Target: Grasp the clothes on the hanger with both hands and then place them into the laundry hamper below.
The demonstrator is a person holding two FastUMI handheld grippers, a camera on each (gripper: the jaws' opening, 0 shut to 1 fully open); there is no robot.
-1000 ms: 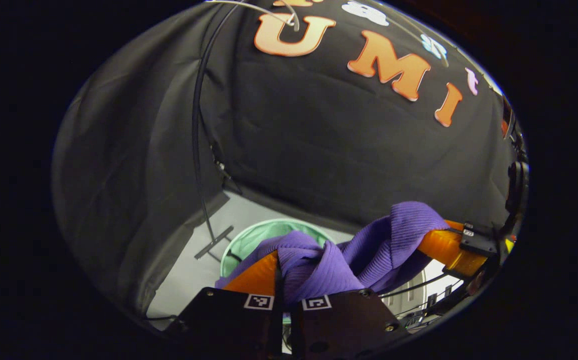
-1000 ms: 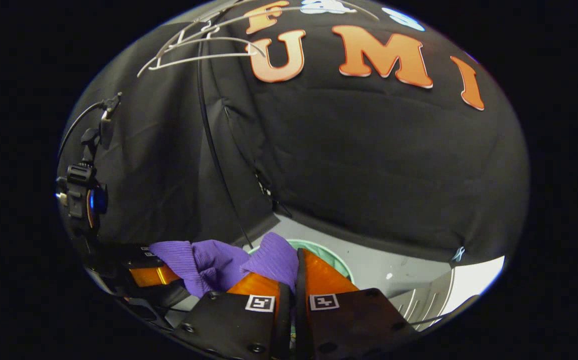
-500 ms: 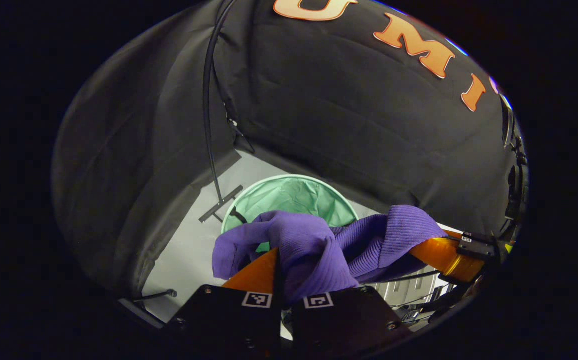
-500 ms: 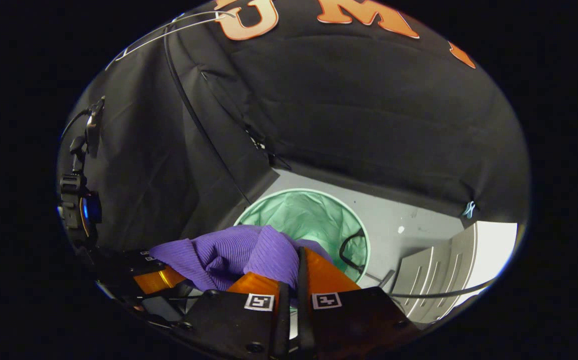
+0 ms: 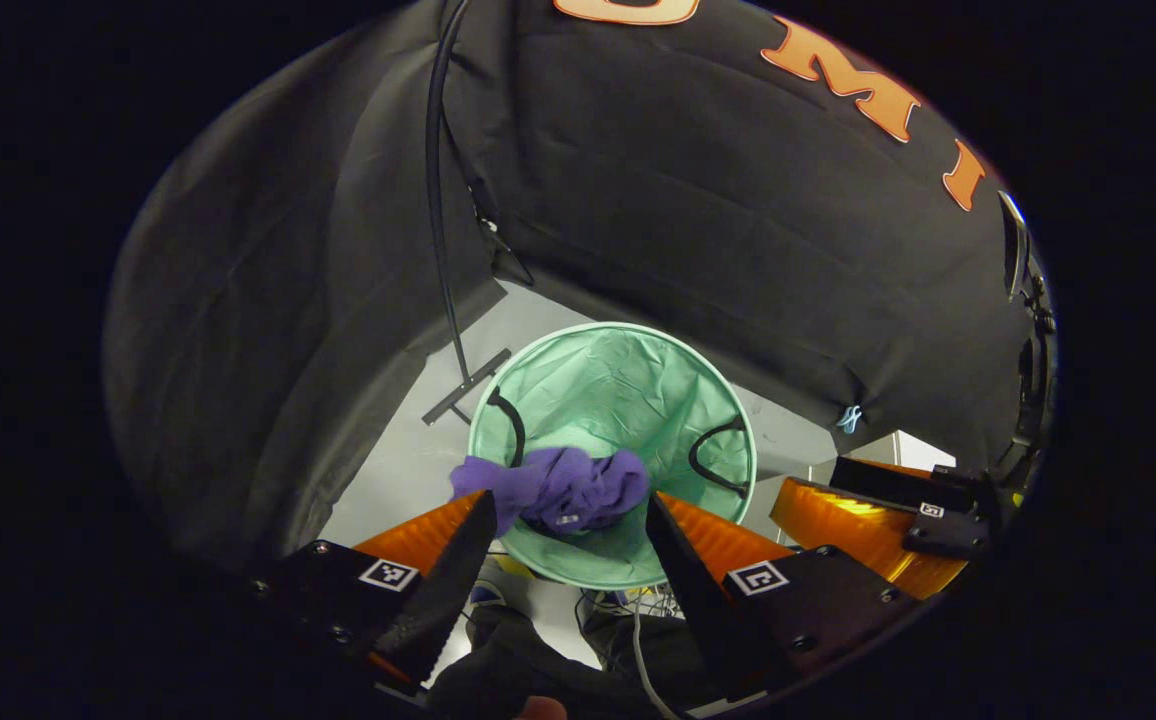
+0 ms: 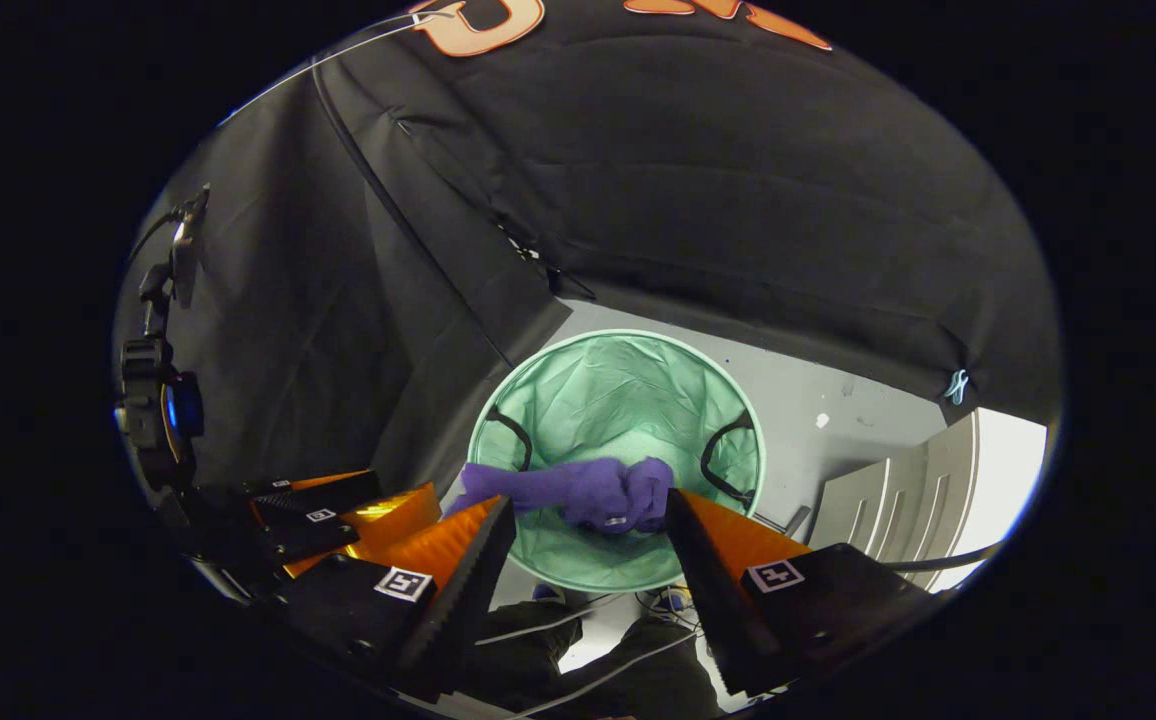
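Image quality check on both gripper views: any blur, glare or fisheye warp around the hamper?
Left gripper view: sharp, no motion blur; green hamper and purple garment evenly lit, rim bowed by fisheye; glare on the right gripper nearby. Right gripper view: hamper crisp, garment clear; bright overexposed patch at the right edge; booth wall dark, low detail.

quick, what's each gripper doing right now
Left gripper: open, holding nothing.
Right gripper: open, holding nothing.
Purple garment lies in the green hamper.
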